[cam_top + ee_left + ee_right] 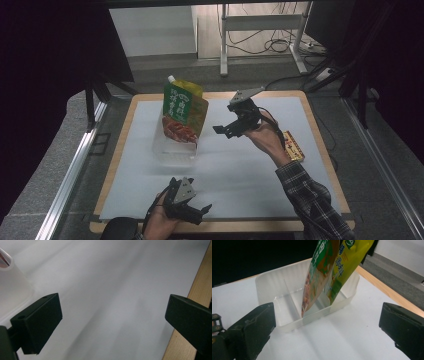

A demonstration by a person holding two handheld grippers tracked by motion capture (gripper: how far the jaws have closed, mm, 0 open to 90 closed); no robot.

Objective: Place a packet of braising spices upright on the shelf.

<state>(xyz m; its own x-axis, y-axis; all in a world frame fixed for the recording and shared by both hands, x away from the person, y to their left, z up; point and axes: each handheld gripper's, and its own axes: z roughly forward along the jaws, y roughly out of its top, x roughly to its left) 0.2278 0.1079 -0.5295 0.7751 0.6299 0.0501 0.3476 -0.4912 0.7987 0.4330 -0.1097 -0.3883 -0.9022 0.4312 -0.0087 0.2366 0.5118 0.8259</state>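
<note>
Bare white surface (240, 170) lies open between the clear tray (172, 150) and the near edge; the tray's upright pouches (184, 111) (leaning together) block the far-left corner.

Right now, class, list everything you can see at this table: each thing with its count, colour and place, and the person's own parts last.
Green pouch: one, green with red picture, standing in the container.
Yellow pouch: one, yellow with white cap, behind the green pouch.
Container: one, clear plastic with dividers, on the mat's far left.
Packet: one, yellow and red, flat at the table's right edge.
Mat: one, white, covering the table.
Table: one, wooden.
Left gripper: black, open, near edge.
Right gripper: black, open, beside the pouches.
</note>
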